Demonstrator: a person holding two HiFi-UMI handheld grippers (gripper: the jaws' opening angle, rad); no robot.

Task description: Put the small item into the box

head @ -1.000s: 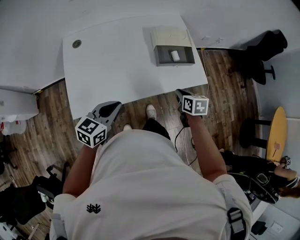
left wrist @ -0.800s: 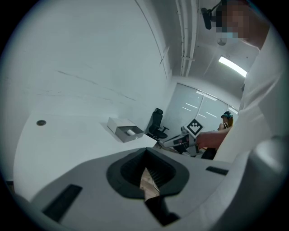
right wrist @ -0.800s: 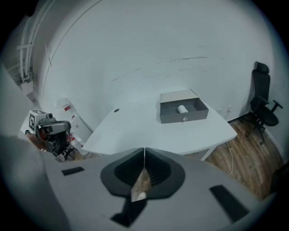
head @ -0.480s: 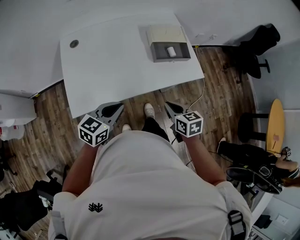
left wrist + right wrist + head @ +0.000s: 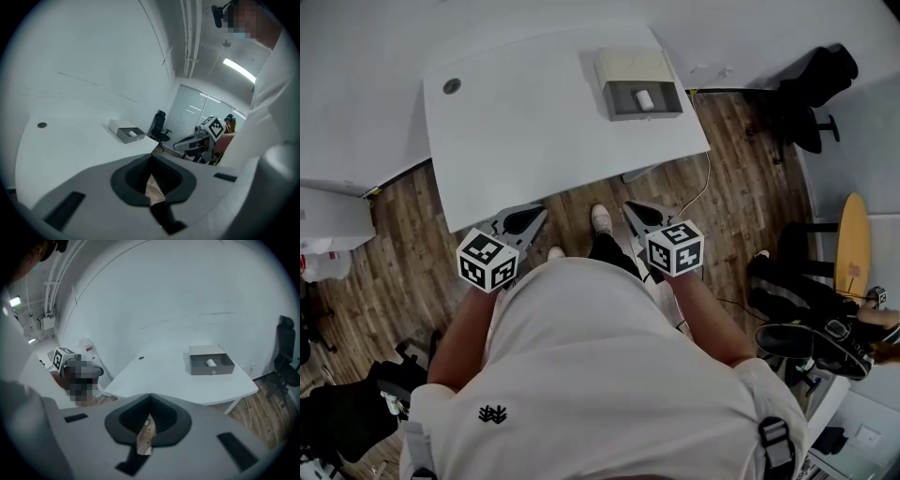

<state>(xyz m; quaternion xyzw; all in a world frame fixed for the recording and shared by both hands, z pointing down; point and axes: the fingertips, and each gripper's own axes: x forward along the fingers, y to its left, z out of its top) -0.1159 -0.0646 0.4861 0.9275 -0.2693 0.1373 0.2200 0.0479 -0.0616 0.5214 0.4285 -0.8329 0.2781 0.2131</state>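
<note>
A shallow grey box [image 5: 642,86] with its cream lid folded back stands open at the far right of the white table [image 5: 534,131]. A small white roll-shaped item [image 5: 644,98] lies inside it. In the right gripper view the same box [image 5: 213,371] holds the item [image 5: 211,363]; in the left gripper view the box [image 5: 123,136] looks small and far. My left gripper [image 5: 536,212] and right gripper [image 5: 630,208] hang over the wooden floor, short of the table's near edge, close to the person's body. Both are shut and hold nothing.
A round cable hole [image 5: 452,85] sits at the table's far left. A black office chair [image 5: 811,94] stands right of the table and a round yellow stool [image 5: 853,253] further right. A cable [image 5: 698,197] trails on the floor. The person's shoes [image 5: 601,220] are between the grippers.
The right gripper has drawn back from the table's right corner, leftward and toward the person's body. The left gripper has barely moved. The head view has shifted slightly.
</note>
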